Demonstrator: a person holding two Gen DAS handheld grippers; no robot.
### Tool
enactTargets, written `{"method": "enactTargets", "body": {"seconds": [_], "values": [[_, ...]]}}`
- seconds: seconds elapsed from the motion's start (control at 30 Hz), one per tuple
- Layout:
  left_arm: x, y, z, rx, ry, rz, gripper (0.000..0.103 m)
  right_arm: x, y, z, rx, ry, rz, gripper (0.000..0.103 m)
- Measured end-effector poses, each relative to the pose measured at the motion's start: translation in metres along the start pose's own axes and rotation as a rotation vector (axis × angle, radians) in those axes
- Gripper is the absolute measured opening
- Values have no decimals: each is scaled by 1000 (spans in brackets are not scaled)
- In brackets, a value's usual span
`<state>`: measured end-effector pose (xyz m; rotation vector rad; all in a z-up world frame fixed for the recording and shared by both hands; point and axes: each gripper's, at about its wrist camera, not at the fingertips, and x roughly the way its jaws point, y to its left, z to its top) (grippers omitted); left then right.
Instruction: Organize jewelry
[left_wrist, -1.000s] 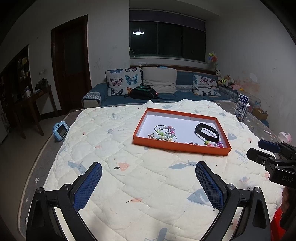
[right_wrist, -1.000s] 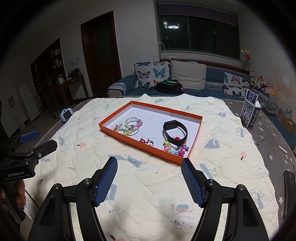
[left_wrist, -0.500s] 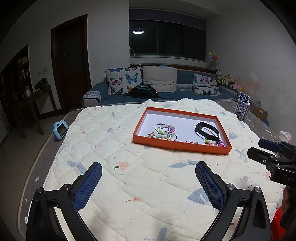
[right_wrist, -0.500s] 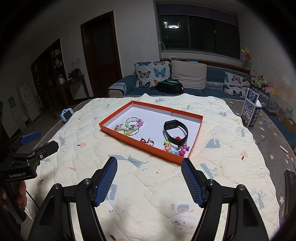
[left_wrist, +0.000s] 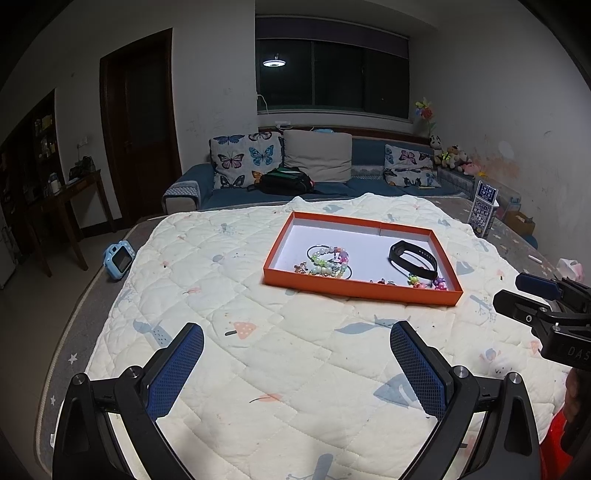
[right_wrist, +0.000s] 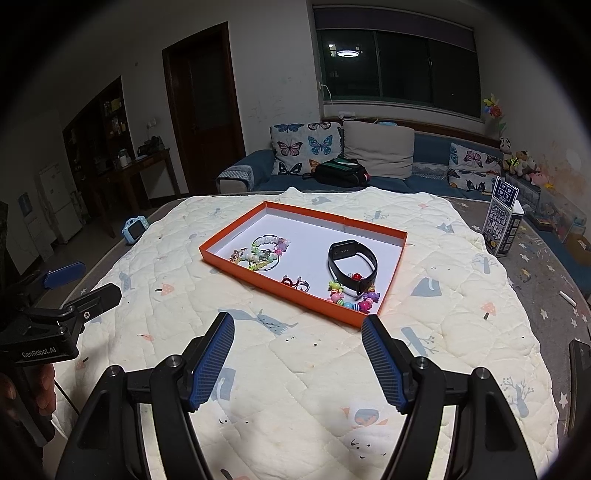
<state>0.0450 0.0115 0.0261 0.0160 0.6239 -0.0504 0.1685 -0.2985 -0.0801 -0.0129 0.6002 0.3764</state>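
An orange tray (left_wrist: 357, 288) (right_wrist: 297, 296) with a white floor lies on a quilted cream blanket. In it are a black wristband (left_wrist: 413, 259) (right_wrist: 352, 263), beaded bracelets (left_wrist: 328, 259) (right_wrist: 265, 250), small rings (right_wrist: 295, 282) and colourful bead charms (right_wrist: 352, 296). My left gripper (left_wrist: 295, 341) is open and empty, held above the blanket short of the tray. My right gripper (right_wrist: 298, 334) is open and empty, just short of the tray's near edge. Each gripper shows at the side of the other's view.
The blanket (left_wrist: 258, 314) covers a grey star-patterned table. A blue toy camera (left_wrist: 118, 256) lies at the left edge. A blue-and-white carton (right_wrist: 504, 225) stands at the right. A sofa with butterfly cushions and a black bag (left_wrist: 286, 181) is behind.
Both grippers have drawn back and risen slightly, so the tray sits a little farther off. Both stay open and empty. Nothing in the tray has moved.
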Motion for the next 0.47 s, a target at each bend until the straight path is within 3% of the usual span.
{"method": "enactTargets", "body": {"seconds": [0.47], "values": [[3,-1,-2,13,-8,2,103,1,2,1,3,3,3,78]]}}
